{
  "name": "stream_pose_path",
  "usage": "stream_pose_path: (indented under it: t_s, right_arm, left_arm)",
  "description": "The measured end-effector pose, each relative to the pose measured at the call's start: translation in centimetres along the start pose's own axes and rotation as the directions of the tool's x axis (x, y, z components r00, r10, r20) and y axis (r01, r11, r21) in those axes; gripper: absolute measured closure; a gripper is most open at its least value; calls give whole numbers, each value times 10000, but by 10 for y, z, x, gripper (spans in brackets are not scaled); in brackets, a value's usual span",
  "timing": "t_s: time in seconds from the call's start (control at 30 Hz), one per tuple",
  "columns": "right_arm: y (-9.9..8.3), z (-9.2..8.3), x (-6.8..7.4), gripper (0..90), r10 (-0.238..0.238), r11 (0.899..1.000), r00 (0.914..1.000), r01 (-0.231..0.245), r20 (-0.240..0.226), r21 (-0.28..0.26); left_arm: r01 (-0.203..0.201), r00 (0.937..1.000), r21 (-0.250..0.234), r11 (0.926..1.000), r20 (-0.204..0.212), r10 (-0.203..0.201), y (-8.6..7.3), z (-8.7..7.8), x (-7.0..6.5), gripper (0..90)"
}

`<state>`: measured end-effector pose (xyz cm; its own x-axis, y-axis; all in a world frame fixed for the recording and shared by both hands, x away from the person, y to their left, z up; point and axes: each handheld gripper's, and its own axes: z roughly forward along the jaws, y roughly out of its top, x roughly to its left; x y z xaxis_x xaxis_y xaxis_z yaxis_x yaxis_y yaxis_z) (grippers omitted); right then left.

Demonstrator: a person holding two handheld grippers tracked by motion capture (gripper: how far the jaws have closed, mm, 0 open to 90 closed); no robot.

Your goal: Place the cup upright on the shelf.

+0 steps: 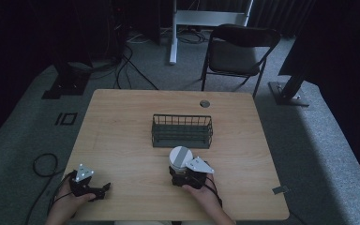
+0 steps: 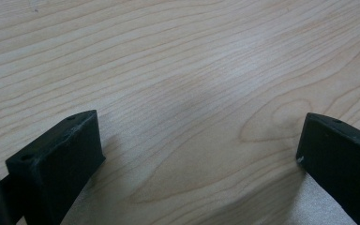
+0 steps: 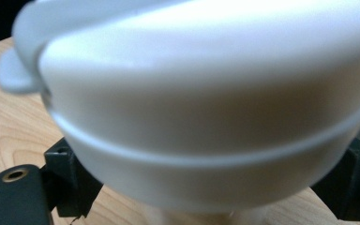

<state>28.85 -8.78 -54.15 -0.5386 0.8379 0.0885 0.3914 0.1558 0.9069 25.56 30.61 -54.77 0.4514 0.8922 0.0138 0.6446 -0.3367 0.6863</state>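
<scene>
A white round container [image 1: 179, 156] with a grey stripe across its lid stands on the wooden table [image 1: 122, 126], just in front of a dark wire basket [image 1: 182, 131]. My right gripper [image 1: 186, 176] is shut on the container's lower part from the near side. In the right gripper view the white container [image 3: 206, 108] looms close and blurred, with a jaw on each side of its base and a small tab on the lid at left. My left gripper [image 1: 98, 188] rests open near the table's front left corner, its jaws wide apart over bare wood [image 2: 192, 84].
The basket holds nothing that I can see. A round cable hole [image 1: 205, 103] sits at the table's far edge. Behind the table stands a folding chair [image 1: 236, 51]. Cables [image 1: 44, 164] lie on the grey carpet at left.
</scene>
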Motion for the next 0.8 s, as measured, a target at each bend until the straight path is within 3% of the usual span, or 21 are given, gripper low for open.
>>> stream_pose_path:
  t_s: [0.33,0.57,0.8]
  right_arm:
    - [1,1,6,170,-68,9993,9987,86,502,-351]
    - [0,-2,9,181,-686,9968,9955,712,651,-375]
    - [7,-8,7,182,-472,9980,9979,490,453,-396]
  left_arm:
    - [4,10000,-4,10000,0,-4,0,0,0,8]
    - [3,10000,-1,10000,-1,-3,0,0,0,8]
    - [2,10000,-2,10000,1,-2,0,0,0,8]
